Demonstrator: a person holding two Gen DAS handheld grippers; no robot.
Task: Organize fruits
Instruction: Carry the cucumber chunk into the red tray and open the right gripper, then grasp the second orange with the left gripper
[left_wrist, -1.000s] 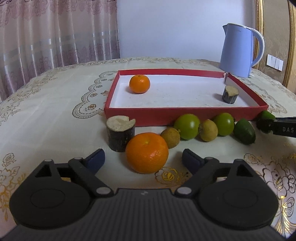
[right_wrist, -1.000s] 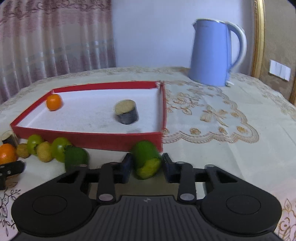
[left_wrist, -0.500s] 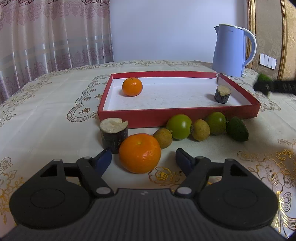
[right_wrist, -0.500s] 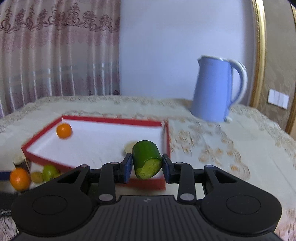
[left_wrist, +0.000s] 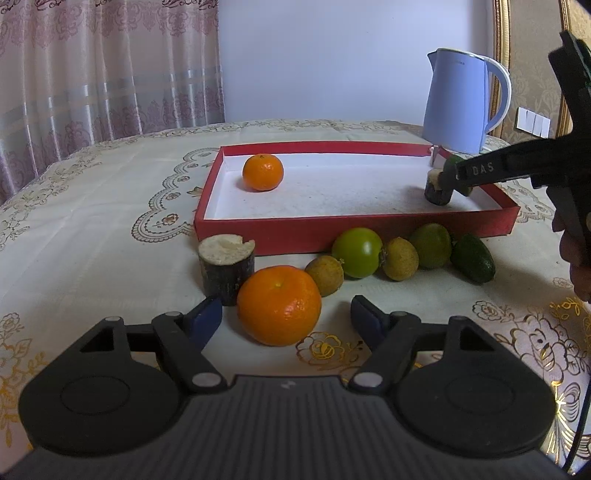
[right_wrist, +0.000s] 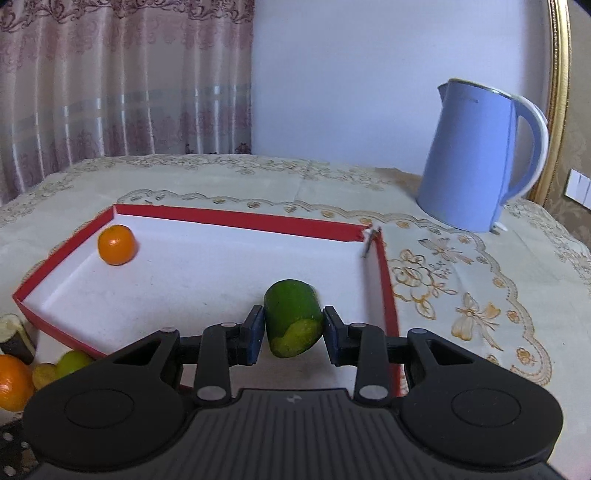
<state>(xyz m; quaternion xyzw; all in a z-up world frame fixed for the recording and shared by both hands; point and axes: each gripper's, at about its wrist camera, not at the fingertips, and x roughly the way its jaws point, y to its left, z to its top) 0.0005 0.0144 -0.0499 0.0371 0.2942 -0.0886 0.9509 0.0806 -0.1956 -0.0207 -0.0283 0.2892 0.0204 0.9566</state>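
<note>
Fruits: a cut green fruit piece (right_wrist: 292, 318) is sitting clamped in the right gripper (right_wrist: 293, 330), held above the near right part of the red tray (right_wrist: 236, 218).
Tray contents: a small orange (left_wrist: 263, 172) is lying near the far left corner of the white floor; a dark stub with a pale cut top (left_wrist: 436, 189) is standing near the right wall.
In front of the tray: a big orange (left_wrist: 279, 305), two brownish-yellow fruits (left_wrist: 325, 274) (left_wrist: 399, 258), two round green fruits (left_wrist: 357, 252) (left_wrist: 431, 245) and a dark green fruit (left_wrist: 473, 257) are lying on the counter (left_wrist: 92, 221) in a loose row just outside the near wall; a second dark stub (left_wrist: 226, 263) is standing beside the big orange, seemingly touching it.
Around: a blue kettle (right_wrist: 476, 158) is standing beyond the tray's far right corner.
Left gripper (left_wrist: 286, 314): its jaws are standing open either side of the big orange, pads not touching it.
Right jaws: pressing on both sides of the green piece, cut end facing the camera.
In the way: the right gripper's finger is partly covering the tray's stub in the left wrist view.
</note>
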